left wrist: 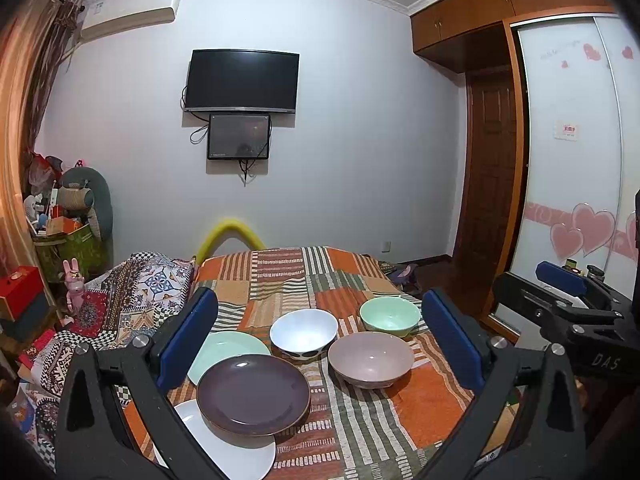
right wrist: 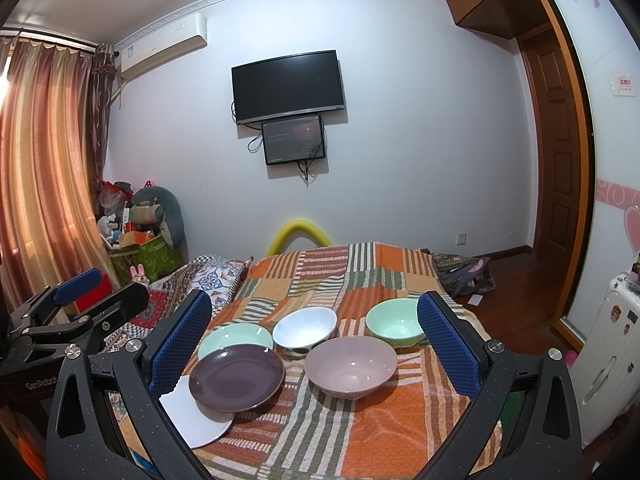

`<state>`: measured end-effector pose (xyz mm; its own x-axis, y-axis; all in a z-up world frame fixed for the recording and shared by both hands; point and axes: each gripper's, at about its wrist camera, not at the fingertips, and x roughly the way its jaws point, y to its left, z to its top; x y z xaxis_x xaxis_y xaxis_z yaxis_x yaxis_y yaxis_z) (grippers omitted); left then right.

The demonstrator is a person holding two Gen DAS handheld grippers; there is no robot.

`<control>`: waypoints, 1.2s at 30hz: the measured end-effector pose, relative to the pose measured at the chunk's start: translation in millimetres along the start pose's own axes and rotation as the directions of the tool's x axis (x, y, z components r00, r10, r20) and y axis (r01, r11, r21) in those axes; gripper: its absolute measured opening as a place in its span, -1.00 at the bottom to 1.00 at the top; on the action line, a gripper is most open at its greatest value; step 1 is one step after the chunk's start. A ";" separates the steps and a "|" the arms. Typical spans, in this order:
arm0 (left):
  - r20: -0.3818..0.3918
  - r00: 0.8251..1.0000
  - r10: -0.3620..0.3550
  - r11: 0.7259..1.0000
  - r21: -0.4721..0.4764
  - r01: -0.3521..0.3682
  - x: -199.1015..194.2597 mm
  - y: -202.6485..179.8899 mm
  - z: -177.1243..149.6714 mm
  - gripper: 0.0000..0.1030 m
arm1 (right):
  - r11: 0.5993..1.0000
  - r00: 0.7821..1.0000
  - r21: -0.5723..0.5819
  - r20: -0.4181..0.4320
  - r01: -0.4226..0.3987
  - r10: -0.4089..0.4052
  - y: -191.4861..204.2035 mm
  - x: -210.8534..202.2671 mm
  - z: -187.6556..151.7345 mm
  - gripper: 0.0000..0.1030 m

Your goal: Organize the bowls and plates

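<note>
On a patchwork-covered table lie three overlapping plates: a dark purple plate partly over a white plate and a pale green plate. Behind them stand a white bowl, a pink-grey bowl and a mint green bowl. My left gripper hovers open above the near edge, nothing between its blue pads. My right gripper is likewise open and empty.
The right gripper's body shows at the right of the left wrist view; the left gripper's body at the left of the right wrist view. A patterned quilt lies left of the table. A white suitcase stands at right.
</note>
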<state>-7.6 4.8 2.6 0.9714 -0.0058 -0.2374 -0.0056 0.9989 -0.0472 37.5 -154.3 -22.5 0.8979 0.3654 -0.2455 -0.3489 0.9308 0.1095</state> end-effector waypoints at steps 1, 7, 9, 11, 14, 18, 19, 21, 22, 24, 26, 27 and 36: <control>-0.001 1.000 -0.001 1.000 0.000 0.001 -0.1 0.0 -0.1 1.00 | 1.000 1.000 0.000 -0.001 0.000 0.000 0.3 -0.1 0.3 0.99; -0.001 1.000 -0.004 1.000 -0.003 0.004 -0.1 -0.6 -0.9 1.00 | 1.000 1.000 -0.001 -0.001 0.001 -0.001 1.2 -0.2 -0.2 0.99; -0.002 1.000 -0.005 1.000 -0.003 0.005 -0.2 -0.2 -0.7 1.00 | 1.000 1.000 0.000 -0.001 0.000 0.000 1.1 -0.2 -0.3 0.99; -0.001 1.000 -0.005 1.000 -0.004 0.005 -0.2 -0.4 -0.8 1.00 | 1.000 1.000 -0.001 -0.001 0.000 0.000 1.0 0.0 -0.6 0.99; -0.003 1.000 -0.007 1.000 -0.007 0.007 1.3 -0.2 -1.0 1.00 | 1.000 1.000 -0.001 -0.004 -0.001 0.001 3.6 -0.7 -1.4 0.99; -0.008 1.000 -0.009 1.000 -0.011 0.009 4.5 3.3 -1.4 1.00 | 1.000 1.000 -0.002 -0.012 -0.002 0.002 8.7 1.5 -5.4 0.99; -0.009 1.000 -0.009 1.000 -0.011 0.008 5.4 4.7 -2.0 1.00 | 1.000 1.000 -0.001 -0.015 -0.003 0.003 8.6 2.7 -6.1 0.99; -0.016 1.000 -0.009 1.000 -0.013 0.009 9.0 6.6 -3.0 1.00 | 1.000 1.000 -0.001 -0.021 -0.003 0.003 9.3 5.7 -7.4 0.99; -0.023 1.000 -0.010 1.000 -0.013 0.010 11.7 8.1 -3.7 1.00 | 1.000 1.000 0.000 -0.025 -0.003 0.003 7.8 7.5 -7.3 0.99; -0.038 0.999 -0.012 1.000 -0.010 0.012 17.2 11.0 -5.8 1.00 | 1.000 0.999 0.001 -0.039 -0.006 0.006 4.2 12.8 -8.4 0.99; -0.057 0.998 -0.011 1.000 -0.015 0.011 25.0 16.7 -9.6 1.00 | 1.000 0.999 0.000 -0.053 -0.005 0.005 3.3 17.9 -11.5 0.99; -0.062 0.998 -0.010 1.000 -0.019 0.009 26.6 18.6 -11.4 1.00 | 1.000 0.998 -0.002 -0.063 -0.005 0.005 3.3 21.2 -13.5 0.99; -0.190 0.981 0.035 0.998 -0.045 -0.044 65.0 57.2 -44.4 1.00 | 1.000 0.981 -0.002 -0.194 -0.011 0.011 -1.4 60.8 -38.1 0.99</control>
<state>44.7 59.5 -58.6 0.9078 0.0205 -0.4188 -0.0593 0.9950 -0.0799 82.3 -132.8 -74.3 0.8251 0.3708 -0.4262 -0.3593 0.9267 0.1106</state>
